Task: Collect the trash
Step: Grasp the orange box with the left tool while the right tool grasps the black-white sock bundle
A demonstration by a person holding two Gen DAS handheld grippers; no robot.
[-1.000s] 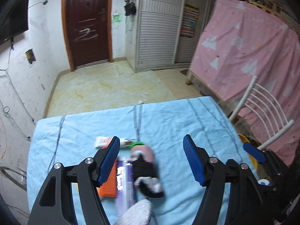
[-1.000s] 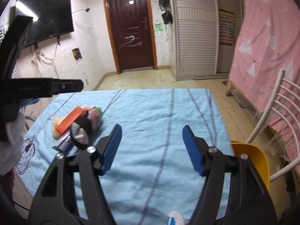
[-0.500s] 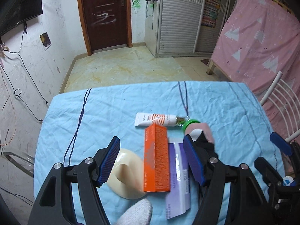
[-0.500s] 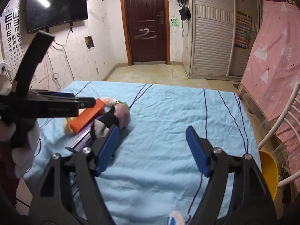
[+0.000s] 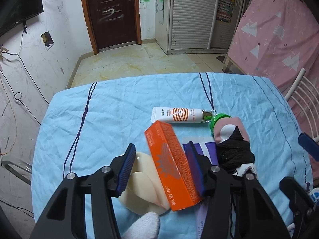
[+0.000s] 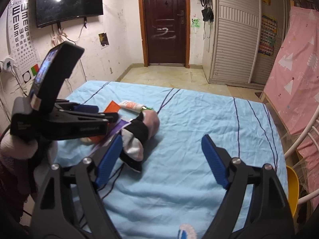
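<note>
Now the left hand-held gripper [image 5: 160,166] straddles the orange box [image 5: 172,165], half-spread.

On the desk [image 5: 111,107], a box [image 5: 172,165] lies atop a sponge [image 5: 143,181]; a tube [image 5: 177,115] lies behind it, a sock [image 5: 233,141] to its right.

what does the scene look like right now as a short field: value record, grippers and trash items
surface: blue cloth with dark stripes
left gripper: open, fingers either side of the orange box, not clamped
right gripper: open, above bare cloth, holding nothing
orange box: tilted, resting on the cream piece
white tube: lying flat beyond the box
purple packet: flat, partly under the box
sock bundle: pink, black and white, right of the box
green cap: at the tube's end
</note>
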